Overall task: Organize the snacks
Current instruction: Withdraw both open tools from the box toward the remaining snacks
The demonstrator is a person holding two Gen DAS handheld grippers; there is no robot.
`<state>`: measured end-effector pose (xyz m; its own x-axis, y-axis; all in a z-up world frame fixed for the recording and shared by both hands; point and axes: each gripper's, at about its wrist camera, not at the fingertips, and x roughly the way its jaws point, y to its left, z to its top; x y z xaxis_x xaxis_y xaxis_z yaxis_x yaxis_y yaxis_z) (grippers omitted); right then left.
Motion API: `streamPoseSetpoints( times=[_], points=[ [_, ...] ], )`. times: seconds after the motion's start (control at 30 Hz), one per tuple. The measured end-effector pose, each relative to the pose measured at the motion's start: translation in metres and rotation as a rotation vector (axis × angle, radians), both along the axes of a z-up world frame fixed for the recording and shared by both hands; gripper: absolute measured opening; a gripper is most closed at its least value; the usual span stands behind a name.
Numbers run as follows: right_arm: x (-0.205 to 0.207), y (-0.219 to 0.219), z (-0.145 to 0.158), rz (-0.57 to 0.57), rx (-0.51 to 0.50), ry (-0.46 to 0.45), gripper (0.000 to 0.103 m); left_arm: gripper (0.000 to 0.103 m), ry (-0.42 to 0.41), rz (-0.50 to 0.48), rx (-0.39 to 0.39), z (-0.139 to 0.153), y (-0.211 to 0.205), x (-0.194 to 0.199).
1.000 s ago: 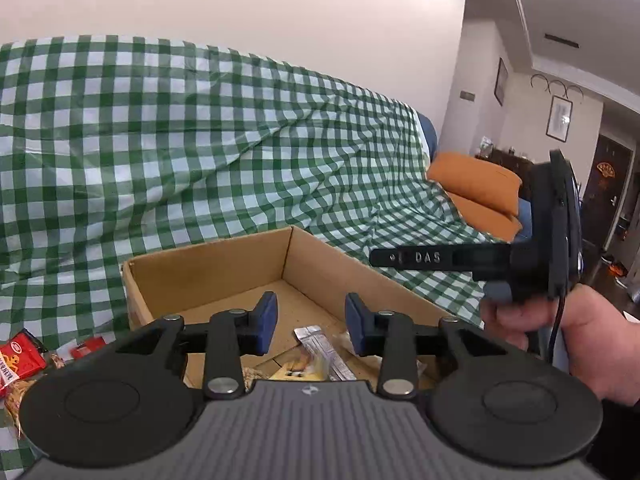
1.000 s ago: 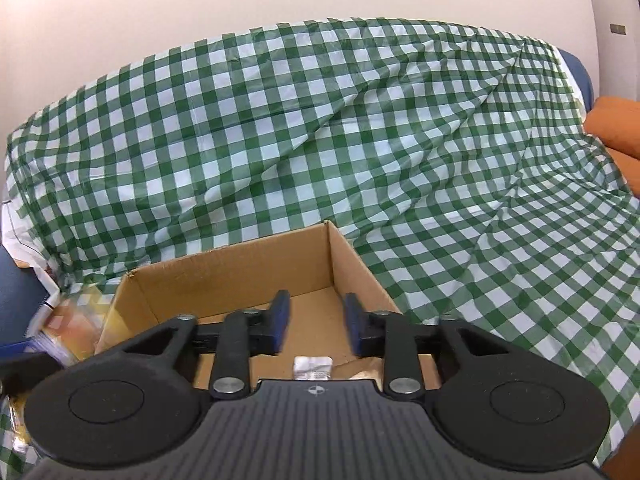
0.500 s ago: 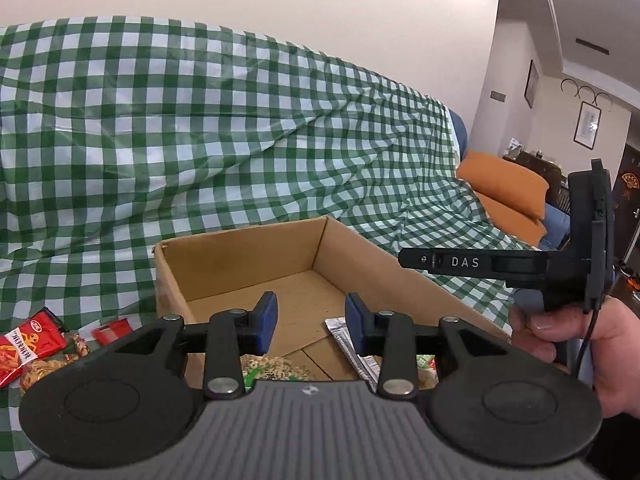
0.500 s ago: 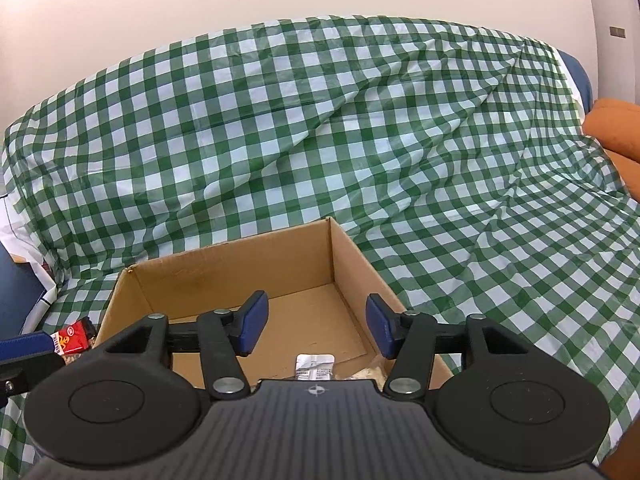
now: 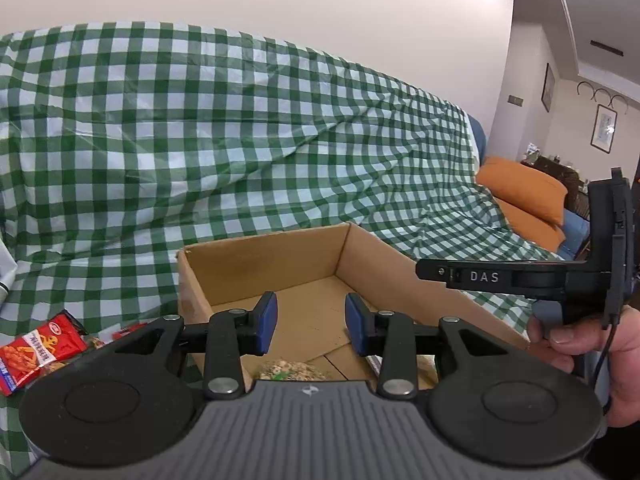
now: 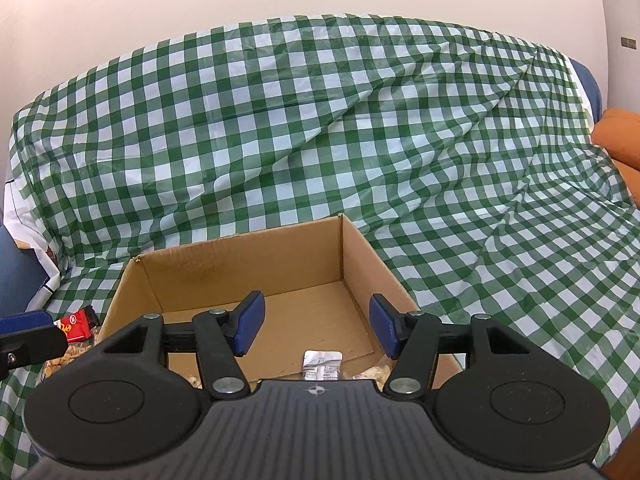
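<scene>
An open cardboard box (image 5: 280, 256) (image 6: 240, 264) rests on the green checked cloth. Snack packets lie on its floor: a silver one (image 6: 323, 365) and a clear bag of small crackers (image 5: 294, 371). My left gripper (image 5: 311, 324) hovers over the box's near edge, open, with nothing between its blue pads. My right gripper (image 6: 316, 328) hangs above the box too; its jaws are opening and hold nothing. In the left wrist view the right tool (image 5: 520, 276) shows at the right, held by a hand (image 5: 592, 352). A red snack packet (image 5: 38, 350) (image 6: 76, 326) lies left of the box.
The checked cloth (image 5: 200, 140) drapes over a sofa back behind the box. Orange cushions (image 5: 524, 196) sit at the far right. More snack bags (image 6: 64, 356) lie on the cloth left of the box. A wall rises behind.
The right gripper's jaws have spread wider over the box. The left wrist view has swung left and tilted, bringing more of the box interior and the red packet into view.
</scene>
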<state>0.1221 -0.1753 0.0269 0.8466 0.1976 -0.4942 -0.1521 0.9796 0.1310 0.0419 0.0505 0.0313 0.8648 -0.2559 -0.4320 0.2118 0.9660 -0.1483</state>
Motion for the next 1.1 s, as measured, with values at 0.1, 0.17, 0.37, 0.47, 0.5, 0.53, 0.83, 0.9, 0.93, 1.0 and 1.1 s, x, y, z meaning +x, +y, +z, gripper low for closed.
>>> streamPoseSetpoints(
  times=[0.1,0.17,0.37,0.47,0.5,0.53,0.83,0.9,0.93,1.0,1.1],
  points=[
    [0.000,0.002,0.000,0.002,-0.004,0.001,0.061,0.041,-0.017,0.017,-0.003,0.000,0.003,-0.001],
    [0.001,0.003,0.000,0.004,-0.007,0.002,0.062,0.041,-0.010,0.018,-0.017,0.000,0.004,0.000],
    [0.002,0.006,-0.001,0.010,-0.014,0.004,0.062,0.041,0.023,0.021,-0.006,-0.002,0.005,0.002],
    [0.002,0.007,-0.001,0.012,-0.011,0.005,0.062,0.041,0.034,0.040,0.005,-0.002,0.008,0.003],
    [0.002,0.008,-0.002,0.013,-0.008,0.006,0.062,0.041,0.049,0.031,-0.007,-0.002,0.012,0.003],
    [0.002,0.008,-0.001,0.015,-0.004,0.008,0.062,0.039,0.057,0.027,-0.017,-0.001,0.016,0.002],
    [0.001,0.025,-0.002,0.060,0.045,0.015,0.061,0.004,0.111,0.066,0.043,0.023,0.062,0.037],
    [-0.001,0.033,-0.002,0.082,0.044,0.014,0.060,0.004,0.105,0.096,0.090,0.019,0.075,0.044],
    [-0.002,0.037,-0.002,0.094,0.043,0.013,0.055,0.004,0.100,0.110,0.107,0.014,0.082,0.044],
    [-0.004,0.046,-0.002,0.123,0.032,0.007,0.049,0.004,0.110,0.145,0.113,-0.005,0.101,0.038],
    [-0.008,0.057,-0.001,0.152,0.004,-0.011,0.046,0.005,0.248,0.273,0.189,-0.025,0.123,0.045]
  ],
)
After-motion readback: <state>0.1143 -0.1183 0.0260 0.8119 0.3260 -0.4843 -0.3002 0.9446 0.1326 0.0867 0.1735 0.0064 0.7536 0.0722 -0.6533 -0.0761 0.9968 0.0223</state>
